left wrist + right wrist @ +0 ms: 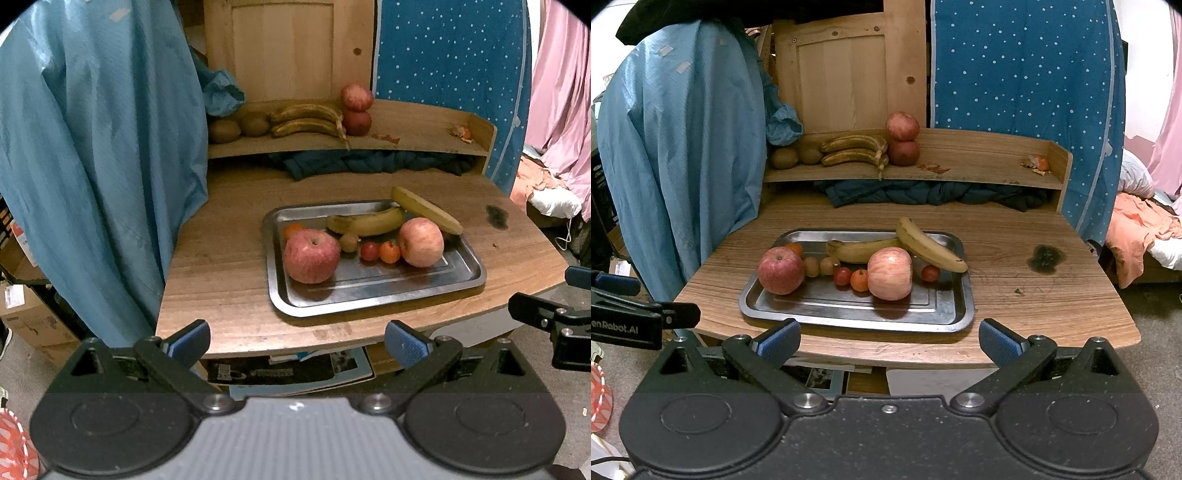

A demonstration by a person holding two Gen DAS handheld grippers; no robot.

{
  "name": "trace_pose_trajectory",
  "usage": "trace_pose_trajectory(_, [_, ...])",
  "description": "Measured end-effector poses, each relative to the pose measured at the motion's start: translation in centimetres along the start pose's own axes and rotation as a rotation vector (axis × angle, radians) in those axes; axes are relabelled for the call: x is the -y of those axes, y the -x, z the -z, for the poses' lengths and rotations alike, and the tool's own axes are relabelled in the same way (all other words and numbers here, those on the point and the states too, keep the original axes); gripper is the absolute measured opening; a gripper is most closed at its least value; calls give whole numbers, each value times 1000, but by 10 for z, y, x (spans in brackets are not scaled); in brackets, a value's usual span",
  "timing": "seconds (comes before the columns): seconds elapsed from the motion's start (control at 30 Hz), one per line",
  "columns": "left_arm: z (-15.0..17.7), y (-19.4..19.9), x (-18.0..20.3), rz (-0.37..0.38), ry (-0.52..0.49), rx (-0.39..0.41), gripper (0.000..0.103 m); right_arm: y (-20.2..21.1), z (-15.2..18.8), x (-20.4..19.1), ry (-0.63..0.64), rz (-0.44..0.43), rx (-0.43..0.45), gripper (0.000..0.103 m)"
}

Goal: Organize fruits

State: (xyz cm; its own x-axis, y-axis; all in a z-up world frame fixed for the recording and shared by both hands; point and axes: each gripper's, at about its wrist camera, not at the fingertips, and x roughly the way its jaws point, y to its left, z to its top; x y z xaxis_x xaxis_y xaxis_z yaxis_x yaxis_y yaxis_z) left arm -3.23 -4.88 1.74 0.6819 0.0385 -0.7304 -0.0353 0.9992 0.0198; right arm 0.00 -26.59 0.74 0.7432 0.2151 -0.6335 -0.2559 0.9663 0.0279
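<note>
Both claws are hovering off the near edge of the bench, each released and holding nothing: the left claw and the right claw are showing their blue pads spread wide apart. A steel tray is sitting on the bench ahead of them. Lying in it are two apples, a banana, and a row of small fruit that appears to be kiwis and tomatoes, though the view is too coarse to be sure. A second banana is resting across the tray's far right rim, its tip overhanging the bench. On the shelf behind, two kiwis, two browned bananas and two stacked apples are lining up side by side.
</note>
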Motion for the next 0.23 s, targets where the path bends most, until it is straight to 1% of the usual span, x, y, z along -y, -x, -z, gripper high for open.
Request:
trace_pose_trajectory(0.13, [-1,3,1,31,-4,16,103,0,0,1,1,-2,0,102])
trace_pose_trajectory(0.23, [-1,3,3,36,-7,21,103,0,0,0,1,-1,0,102])
